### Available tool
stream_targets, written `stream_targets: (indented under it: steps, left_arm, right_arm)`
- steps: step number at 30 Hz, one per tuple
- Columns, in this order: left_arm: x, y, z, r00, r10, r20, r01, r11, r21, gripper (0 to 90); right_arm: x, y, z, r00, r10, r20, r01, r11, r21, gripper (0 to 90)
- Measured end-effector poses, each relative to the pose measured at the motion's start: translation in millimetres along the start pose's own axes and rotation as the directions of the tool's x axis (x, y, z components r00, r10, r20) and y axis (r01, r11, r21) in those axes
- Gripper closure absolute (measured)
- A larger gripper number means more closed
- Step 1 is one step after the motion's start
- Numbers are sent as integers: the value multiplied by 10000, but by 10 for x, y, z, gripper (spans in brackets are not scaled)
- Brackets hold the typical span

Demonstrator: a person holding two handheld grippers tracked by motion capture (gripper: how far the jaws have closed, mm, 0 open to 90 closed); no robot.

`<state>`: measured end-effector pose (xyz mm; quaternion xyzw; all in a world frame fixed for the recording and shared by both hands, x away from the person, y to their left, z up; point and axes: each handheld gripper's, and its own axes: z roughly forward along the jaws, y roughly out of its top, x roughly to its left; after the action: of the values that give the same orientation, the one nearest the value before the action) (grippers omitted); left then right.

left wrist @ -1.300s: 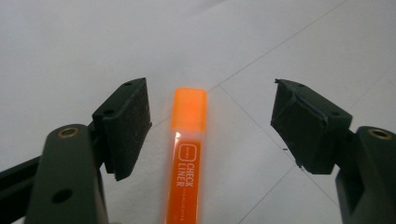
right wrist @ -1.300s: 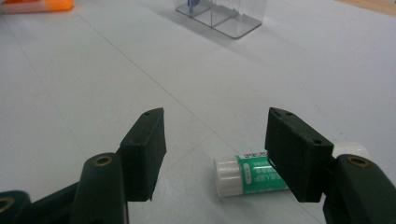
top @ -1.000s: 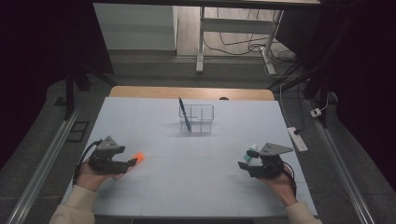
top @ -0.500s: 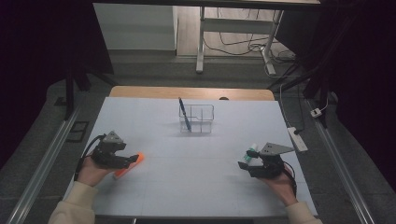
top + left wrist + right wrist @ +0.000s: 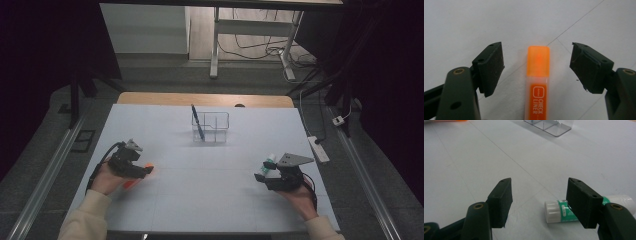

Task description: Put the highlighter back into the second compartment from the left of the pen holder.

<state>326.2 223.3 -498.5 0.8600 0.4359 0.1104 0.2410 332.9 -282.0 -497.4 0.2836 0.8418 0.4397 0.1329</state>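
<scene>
Orange highlighter (image 5: 538, 82) btwn open left gripper (image 5: 536, 67) jaws, untouched.

Two hand-held claws of dark green-black plastic, left (image 5: 146, 171) and right (image 5: 261, 176), each with brass-ringed pivot screws, flat black pads and trailing black cable, the right topped by a grey three-cornered plate; cream sleeves (image 5: 85, 220).

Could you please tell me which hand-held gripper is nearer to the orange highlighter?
The left hand-held gripper: its open jaws straddle the orange highlighter without touching. The right hand-held gripper sits across the table, beside a glue stick.
</scene>
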Motion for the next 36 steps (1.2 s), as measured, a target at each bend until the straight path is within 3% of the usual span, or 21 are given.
stream_targets:
  steps: [6, 10, 16, 18, 20, 22, 31, 36]
  left_arm:
    - [-10, 17, 119, 9993, 181, -342, -155, 9970, 752, 282]
    - [-24, 10, 140, 9993, 325, -177, -307, 9949, 963, 312]
    - [-25, 4, 194, 9990, 423, 142, -438, 9910, 1265, 453]
    - [-29, -5, 215, 9987, 508, 81, -514, 9884, 1428, 503]
    - [-9, -13, 217, 9985, 368, 416, -423, 9891, 1407, 597]
    - [-4, -13, 216, 9988, 290, 403, -345, 9892, 1423, 641]
    - [-54, -14, 195, 9982, 601, 27, -599, 9883, 1402, 649]
    - [-31, -32, 73, 9990, 419, -126, -409, 9967, 706, 650]
  right_arm:
    - [-4, -3, -5, 10000, -3, 36, 3, 10000, 33, 367]
    - [-7, -4, 2, 10000, -28, 35, 28, 10000, 81, 367]
    - [11, 2, -7, 9999, -81, 121, 80, 9999, 77, 367]
    - [10, 3, -13, 9999, -89, 139, 89, 10000, 25, 367]
    - [6, 3, -16, 9999, -66, 135, 66, 10000, 20, 367]
    - [3, 2, -16, 9999, -65, 149, 65, 10000, 27, 367]
    - [44, 0, -38, 9996, -175, 238, 173, 9998, 84, 367]
    - [26, -28, -101, 9996, 24, 292, -21, 9999, -98, 367]
